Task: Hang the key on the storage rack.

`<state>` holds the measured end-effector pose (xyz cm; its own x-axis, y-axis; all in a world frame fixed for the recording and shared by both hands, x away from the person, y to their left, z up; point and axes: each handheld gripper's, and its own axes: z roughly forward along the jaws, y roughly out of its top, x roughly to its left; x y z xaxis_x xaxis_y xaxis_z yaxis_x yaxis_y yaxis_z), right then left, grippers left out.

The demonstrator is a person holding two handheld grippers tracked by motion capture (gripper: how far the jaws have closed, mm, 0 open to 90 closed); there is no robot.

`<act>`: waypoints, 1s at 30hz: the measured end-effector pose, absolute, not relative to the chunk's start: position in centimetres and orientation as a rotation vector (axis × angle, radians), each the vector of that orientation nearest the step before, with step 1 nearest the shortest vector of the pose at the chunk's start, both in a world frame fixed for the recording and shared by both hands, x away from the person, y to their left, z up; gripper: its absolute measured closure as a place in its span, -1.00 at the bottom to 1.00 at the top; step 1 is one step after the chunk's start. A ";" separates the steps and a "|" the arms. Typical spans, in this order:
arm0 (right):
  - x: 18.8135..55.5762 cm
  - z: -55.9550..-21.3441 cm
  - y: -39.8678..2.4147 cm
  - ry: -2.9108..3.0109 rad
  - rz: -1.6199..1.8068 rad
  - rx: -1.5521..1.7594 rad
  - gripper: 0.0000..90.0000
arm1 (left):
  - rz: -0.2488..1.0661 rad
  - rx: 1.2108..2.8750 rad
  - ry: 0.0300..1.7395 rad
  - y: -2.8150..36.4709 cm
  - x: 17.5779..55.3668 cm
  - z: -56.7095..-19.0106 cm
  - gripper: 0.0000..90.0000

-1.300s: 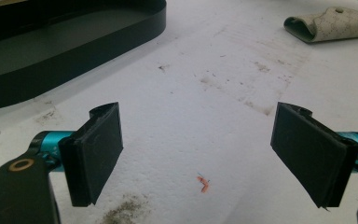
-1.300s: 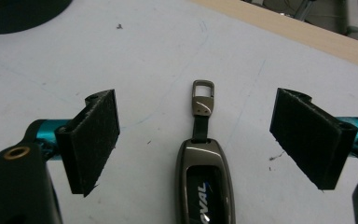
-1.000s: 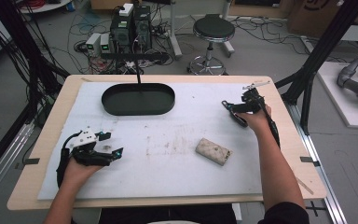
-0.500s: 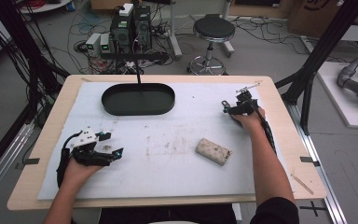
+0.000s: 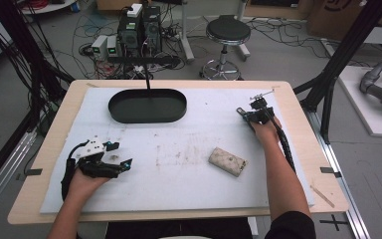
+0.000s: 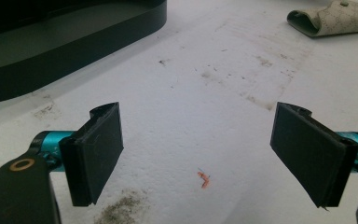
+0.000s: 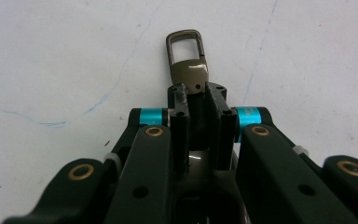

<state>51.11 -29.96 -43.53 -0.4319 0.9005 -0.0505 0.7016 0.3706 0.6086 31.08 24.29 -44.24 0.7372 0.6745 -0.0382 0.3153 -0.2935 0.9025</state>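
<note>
Bronze-brown metal clasp (image 7: 187, 59), beige patterned pouch (image 5: 227, 161), black oval tray (image 5: 147, 106), white stained mat (image 5: 189, 144), black jaws with teal pins, pale wooden table (image 5: 298, 107)

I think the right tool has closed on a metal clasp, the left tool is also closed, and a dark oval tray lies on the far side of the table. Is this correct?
Not fully. The left tool is open: the left gripper view shows its pads wide apart with nothing between. The right tool has just closed on the metal clasp, and the dark oval tray lies far.

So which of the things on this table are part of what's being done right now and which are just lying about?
In the job:
- metal clasp, pinched between the just-closed jaws of the right gripper

Lying about:
- black oval tray
- patterned pouch
- left gripper, jaws open over the bare white mat
</note>
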 end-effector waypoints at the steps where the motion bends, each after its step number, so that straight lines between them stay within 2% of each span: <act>1: 51.1 -43.5 -29.9 2.259 0.729 1.402 0.83 | 0.431 1.896 0.761 24.3 31.1 -44.2 -0.63; 8: 50.7 -43.0 -30.2 2.251 0.755 1.385 0.94 | 0.434 1.893 0.764 24.4 31.1 -44.2 -0.63; 30: 47.5 -37.6 -30.4 2.208 1.048 1.226 0.96 | 0.431 1.890 0.753 24.3 31.1 -44.0 -0.63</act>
